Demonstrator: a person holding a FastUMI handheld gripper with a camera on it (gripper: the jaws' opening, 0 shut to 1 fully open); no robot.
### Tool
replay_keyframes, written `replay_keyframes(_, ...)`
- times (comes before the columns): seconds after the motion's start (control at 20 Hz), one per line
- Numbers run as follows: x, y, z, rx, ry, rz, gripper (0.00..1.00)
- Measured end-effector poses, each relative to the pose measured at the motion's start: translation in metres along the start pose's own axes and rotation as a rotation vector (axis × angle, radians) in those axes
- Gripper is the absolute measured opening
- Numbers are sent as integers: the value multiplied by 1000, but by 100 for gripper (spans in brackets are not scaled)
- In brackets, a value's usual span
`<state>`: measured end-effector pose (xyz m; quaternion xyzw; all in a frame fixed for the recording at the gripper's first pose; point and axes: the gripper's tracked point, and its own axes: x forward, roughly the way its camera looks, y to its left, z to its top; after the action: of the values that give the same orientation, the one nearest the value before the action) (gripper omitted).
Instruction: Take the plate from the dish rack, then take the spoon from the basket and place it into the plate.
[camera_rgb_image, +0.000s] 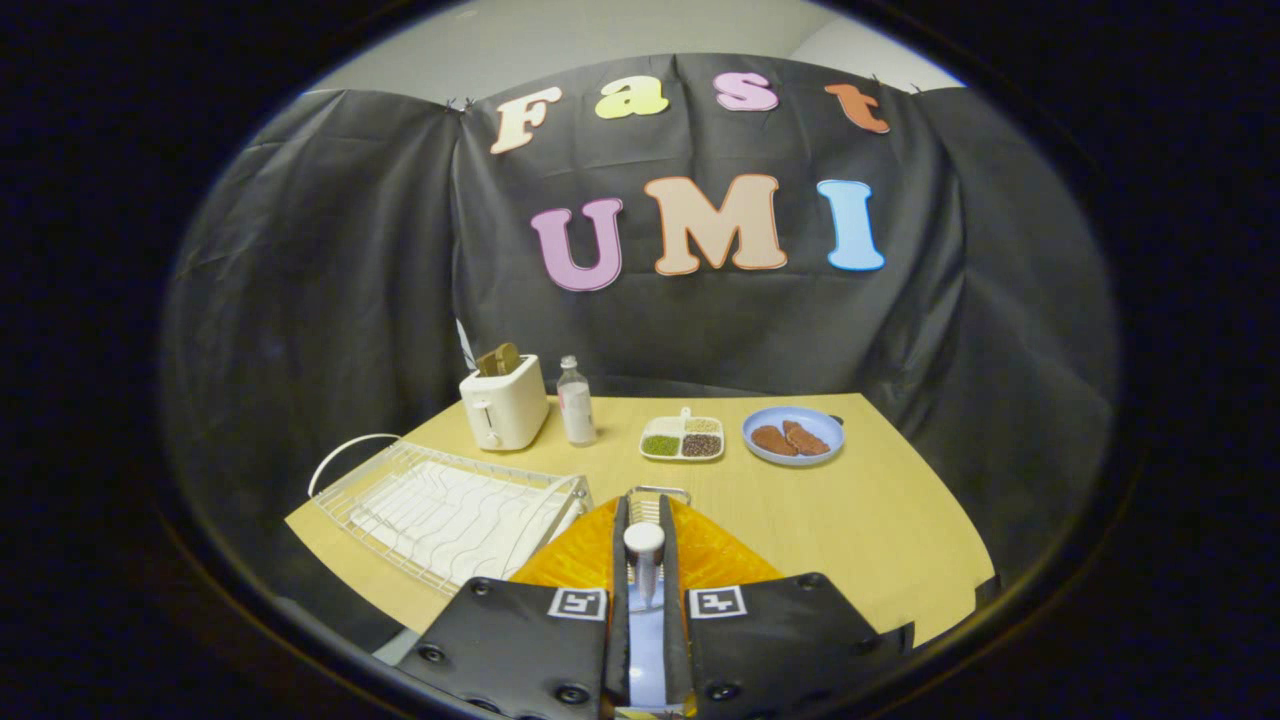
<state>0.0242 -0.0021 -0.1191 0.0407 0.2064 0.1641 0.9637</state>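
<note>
Your gripper (643, 560) sat low in the frame's center, its fingers clamped on the spoon (644, 562), whose round end stood up between them. Beneath them lay the orange plate (715, 555) on the tabletop (860, 510). The white rack (450, 510) stood lower left, with a toaster (503, 405) and bottle (576, 400) behind it.

orange plate (720, 560) mostly hidden behind fingers (620, 560)
</note>
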Motion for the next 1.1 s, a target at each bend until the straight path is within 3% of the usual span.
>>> replay_keyframes(0.65,12,3,-41,46,28,-6,16)
replay_keyframes(1.1,-3,-6,-78,64,46,-18,16)
